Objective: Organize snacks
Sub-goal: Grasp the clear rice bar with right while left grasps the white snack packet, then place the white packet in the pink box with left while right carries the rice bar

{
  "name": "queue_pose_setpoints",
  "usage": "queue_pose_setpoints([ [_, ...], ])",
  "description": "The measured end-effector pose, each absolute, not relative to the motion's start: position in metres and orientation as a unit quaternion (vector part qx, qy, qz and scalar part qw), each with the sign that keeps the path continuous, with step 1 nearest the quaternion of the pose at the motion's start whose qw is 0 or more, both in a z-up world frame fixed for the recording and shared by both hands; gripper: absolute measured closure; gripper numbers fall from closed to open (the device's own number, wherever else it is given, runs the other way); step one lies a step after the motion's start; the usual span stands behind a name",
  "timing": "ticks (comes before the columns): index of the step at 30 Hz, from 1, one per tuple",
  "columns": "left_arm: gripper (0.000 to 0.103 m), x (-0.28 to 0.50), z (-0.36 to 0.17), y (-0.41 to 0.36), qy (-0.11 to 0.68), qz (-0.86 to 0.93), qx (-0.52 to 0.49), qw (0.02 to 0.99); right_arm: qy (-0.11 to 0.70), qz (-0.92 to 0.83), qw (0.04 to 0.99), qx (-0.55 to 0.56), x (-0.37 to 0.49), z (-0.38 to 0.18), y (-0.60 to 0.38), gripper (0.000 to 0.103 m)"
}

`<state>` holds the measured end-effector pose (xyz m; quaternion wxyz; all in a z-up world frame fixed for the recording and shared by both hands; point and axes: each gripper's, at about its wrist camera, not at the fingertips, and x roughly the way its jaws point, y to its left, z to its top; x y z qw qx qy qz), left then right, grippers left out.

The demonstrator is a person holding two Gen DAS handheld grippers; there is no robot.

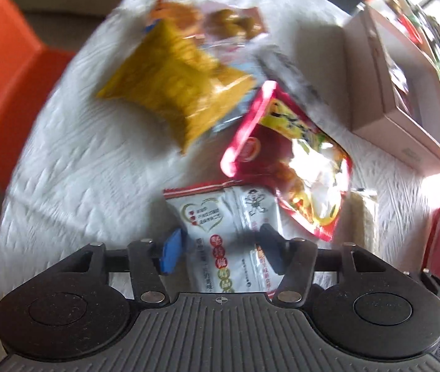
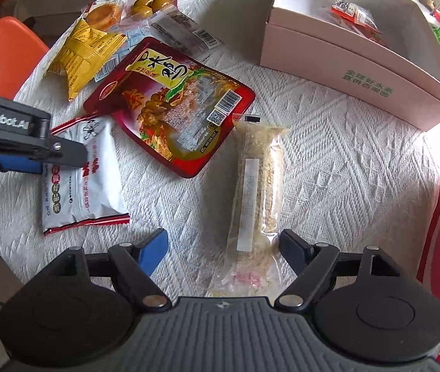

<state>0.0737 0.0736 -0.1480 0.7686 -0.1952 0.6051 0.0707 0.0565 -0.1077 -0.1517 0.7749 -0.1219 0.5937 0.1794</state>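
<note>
Snack packets [image 2: 170, 105]: seven loose, one boxed

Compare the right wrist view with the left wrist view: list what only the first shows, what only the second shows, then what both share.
Only the right wrist view shows the inside of the pink box, with a small red-and-white packet in it, the whole grain bar between the open right gripper, and the left gripper from the side over the white packet.

Only the left wrist view shows the white packet lying between the left gripper's open fingers.

Both share the yellow packet, the red pouch and the white tablecloth.
</note>
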Motion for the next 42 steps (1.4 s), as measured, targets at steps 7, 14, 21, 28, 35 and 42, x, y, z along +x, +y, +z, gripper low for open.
queue_pose_setpoints([
  [7,0.019,0.078,-0.154,0.054,0.608,0.060,-0.147,0.778,0.570,0.184,0.791,-0.125,0.044,-0.155,-0.110,0.019],
  [14,0.018,0.084,-0.155,0.050,0.616,0.070,-0.140,0.772,0.556,0.198,0.797,-0.131,0.034,-0.154,-0.114,0.018],
  [21,0.033,0.067,-0.146,0.059,0.613,0.054,-0.172,0.769,0.570,0.218,0.777,-0.153,0.032,-0.159,-0.107,0.000],
  [28,0.037,0.019,-0.138,0.076,0.620,0.057,-0.190,0.759,0.599,0.214,0.762,-0.118,0.046,-0.145,-0.113,0.014],
  [35,0.040,0.002,-0.136,0.071,0.630,0.039,-0.200,0.749,0.586,0.169,0.787,-0.096,0.072,-0.133,-0.123,0.033],
  [42,0.041,0.001,-0.137,0.047,0.635,0.005,-0.192,0.748,0.590,0.187,0.775,-0.128,0.072,-0.122,-0.113,0.073],
])
